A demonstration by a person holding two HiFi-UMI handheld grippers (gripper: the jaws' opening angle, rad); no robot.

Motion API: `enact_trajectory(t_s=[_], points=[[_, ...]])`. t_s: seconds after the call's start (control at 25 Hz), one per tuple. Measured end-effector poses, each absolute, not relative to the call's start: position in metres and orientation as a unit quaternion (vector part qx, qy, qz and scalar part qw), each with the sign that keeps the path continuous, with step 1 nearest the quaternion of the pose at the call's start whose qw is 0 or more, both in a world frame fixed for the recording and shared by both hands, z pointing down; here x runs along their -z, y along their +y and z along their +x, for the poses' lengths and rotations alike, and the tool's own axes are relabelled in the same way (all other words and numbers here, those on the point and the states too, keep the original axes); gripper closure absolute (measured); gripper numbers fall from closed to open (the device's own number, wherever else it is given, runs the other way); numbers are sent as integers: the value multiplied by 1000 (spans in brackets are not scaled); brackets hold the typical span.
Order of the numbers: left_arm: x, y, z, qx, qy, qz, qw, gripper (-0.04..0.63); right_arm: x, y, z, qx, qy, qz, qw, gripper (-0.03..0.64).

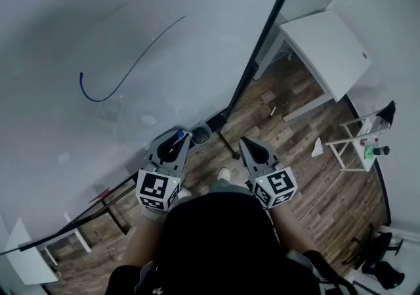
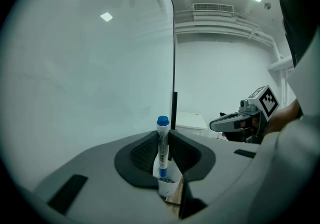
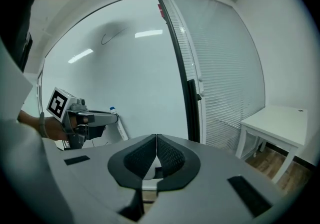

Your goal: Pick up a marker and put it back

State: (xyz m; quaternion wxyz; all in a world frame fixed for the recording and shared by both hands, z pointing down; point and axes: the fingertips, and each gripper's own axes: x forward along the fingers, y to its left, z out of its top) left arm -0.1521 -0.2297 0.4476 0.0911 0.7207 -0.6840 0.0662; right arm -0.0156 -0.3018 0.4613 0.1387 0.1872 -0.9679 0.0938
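While left claw [image 2: 163, 150] grips marker [image 2: 162, 127] at cup [image 2: 168, 186], right claw [image 3: 156, 154] closed, empty — whiteboard [image 1: 131, 24] ahead

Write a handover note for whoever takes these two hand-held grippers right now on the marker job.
Left hand-held gripper: shut on the marker, which stands upright with its blue cap up.
Right hand-held gripper: shut, nothing between the jaws, held beside the left one.
Things: the marker's lower end is in or just over the white cup by the whiteboard's lower edge; I cannot tell which.
Done: marker is in the grip.
Left: seat it fully in the cup, open the left jaws, draw back.
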Motion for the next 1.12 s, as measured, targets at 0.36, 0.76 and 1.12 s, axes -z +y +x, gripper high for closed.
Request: enact_trajectory(t_s=[0.36, 0.76, 1.12], points=[[-486, -255, -134, -95, -655, 742, 109, 515, -473, -310, 29, -108, -953, 241, 151, 588], [-535, -262, -128, -131, -649, 740, 120, 515, -491, -302, 59, -124, -940, 269, 169, 588], [-560, -258, -128, -136, -652, 735, 130, 514, -495, -294, 65, -127, -936, 279, 175, 588]])
